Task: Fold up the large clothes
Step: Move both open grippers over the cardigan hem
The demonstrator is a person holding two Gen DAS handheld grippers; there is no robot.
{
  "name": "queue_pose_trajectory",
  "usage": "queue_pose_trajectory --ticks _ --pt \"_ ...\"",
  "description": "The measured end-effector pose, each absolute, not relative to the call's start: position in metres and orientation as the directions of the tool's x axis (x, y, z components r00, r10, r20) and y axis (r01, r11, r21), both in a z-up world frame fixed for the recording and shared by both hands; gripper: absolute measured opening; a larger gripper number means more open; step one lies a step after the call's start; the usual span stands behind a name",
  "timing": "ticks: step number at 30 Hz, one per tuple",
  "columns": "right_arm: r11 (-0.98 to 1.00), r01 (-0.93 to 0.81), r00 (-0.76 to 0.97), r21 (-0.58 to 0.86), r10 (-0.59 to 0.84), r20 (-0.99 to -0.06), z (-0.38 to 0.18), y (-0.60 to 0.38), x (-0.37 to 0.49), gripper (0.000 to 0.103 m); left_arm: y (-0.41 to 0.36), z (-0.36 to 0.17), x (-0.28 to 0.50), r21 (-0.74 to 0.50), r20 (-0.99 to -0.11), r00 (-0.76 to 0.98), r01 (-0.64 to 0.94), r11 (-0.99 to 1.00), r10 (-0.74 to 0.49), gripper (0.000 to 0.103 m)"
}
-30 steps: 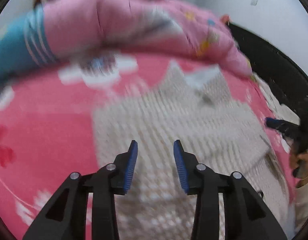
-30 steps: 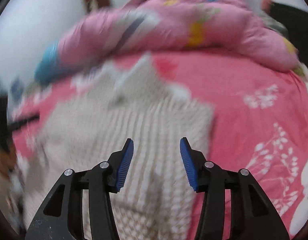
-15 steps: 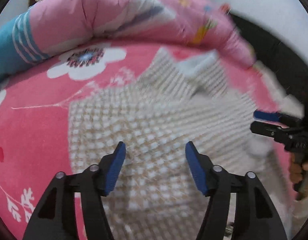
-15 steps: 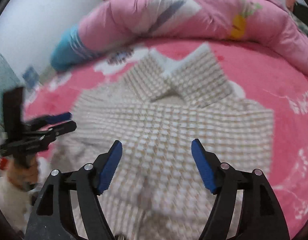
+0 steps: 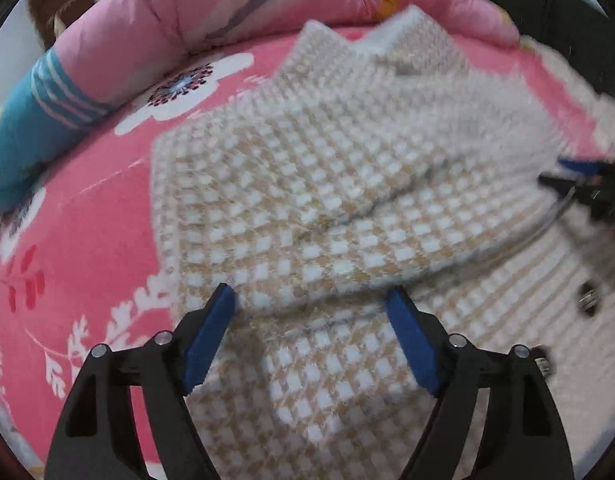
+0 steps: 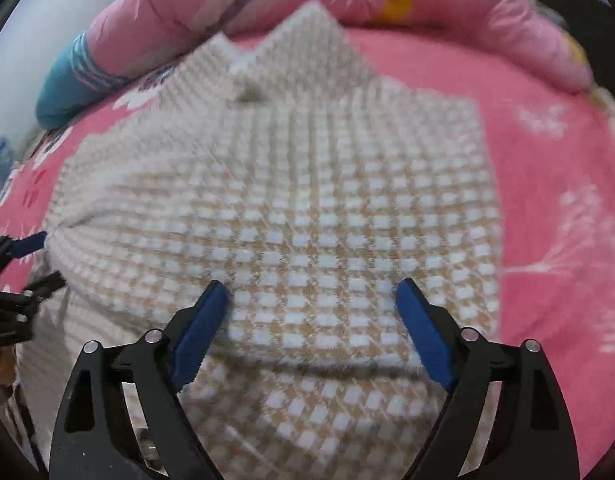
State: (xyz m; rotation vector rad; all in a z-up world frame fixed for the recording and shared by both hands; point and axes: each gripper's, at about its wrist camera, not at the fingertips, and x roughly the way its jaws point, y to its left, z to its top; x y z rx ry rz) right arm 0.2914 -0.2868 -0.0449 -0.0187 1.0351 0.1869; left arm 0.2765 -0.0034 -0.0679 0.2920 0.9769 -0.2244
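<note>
I have the checked knit garment lying on the pink floral bedsheet, collar toward the rolled pink quilt at the far side, one side panel already laid over the middle. My left gripper hangs over the near fold edge, its fingers opening wide with cloth below them but nothing pinched. My right gripper sits over the garment's body, likewise opening and empty.

My worry is the grab that comes next. The knit looks thick and doubled here, so closing from above could catch only the top layer and drag the folded panel open. If I dip too deep I may pinch the bedsheet too and pull it along. Both views are smeared with motion, so I judge the fold edge poorly; closing now risks missing the hem. The two grippers are also near each other, and a careless swing could knock them together.
</note>
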Motion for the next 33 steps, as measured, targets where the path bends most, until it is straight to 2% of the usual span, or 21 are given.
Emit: queue_pose_trajectory --ticks 2,4,7,12,20,24,29,33 --pt "0.99 -0.134 0.502 0.052 0.113 -0.857 -0.019 -0.282 0.28 0.082 -0.009 -0.057 0.267 0.177 -0.824 0.567 0.282 0.943 -0.015 0.078" --pt "0.982 -0.178 0.546 0.065 0.153 -0.824 0.006 -0.271 0.256 0.083 -0.006 -0.041 0.254 0.099 -0.827 0.557 0.28 0.955 -0.078 0.078" --pt "0.973 -0.226 0.589 0.053 0.18 -0.788 0.026 -0.267 0.208 0.09 0.005 -0.017 0.216 0.071 -0.793 0.602 0.239 0.968 -0.09 0.08" --pt "0.957 -0.274 0.531 0.096 0.233 -0.815 0.01 -0.258 0.135 0.093 0.013 -0.007 0.142 0.036 -0.781 0.616 0.213 0.976 -0.106 0.089" --pt "0.968 -0.24 0.499 0.073 0.187 -0.846 -0.014 -0.253 0.045 0.095 0.018 -0.028 0.057 0.038 -0.778 0.626 0.146 0.989 -0.062 0.091" --pt "0.977 -0.21 0.479 0.039 0.137 -0.867 -0.031 -0.247 0.031 0.095 0.017 -0.045 0.024 0.036 -0.783 0.62 0.136 0.99 -0.057 0.091" --pt "0.979 -0.187 0.492 -0.086 0.018 -0.87 -0.053 -0.237 0.022 0.095 0.019 -0.061 0.002 0.037 -0.786 0.617 0.125 0.992 -0.048 0.091" --pt "0.977 -0.191 0.506 -0.092 0.018 -0.862 -0.057 -0.238 0.02 0.095 0.017 -0.073 -0.007 0.035 -0.792 0.609 0.128 0.991 -0.05 0.091"
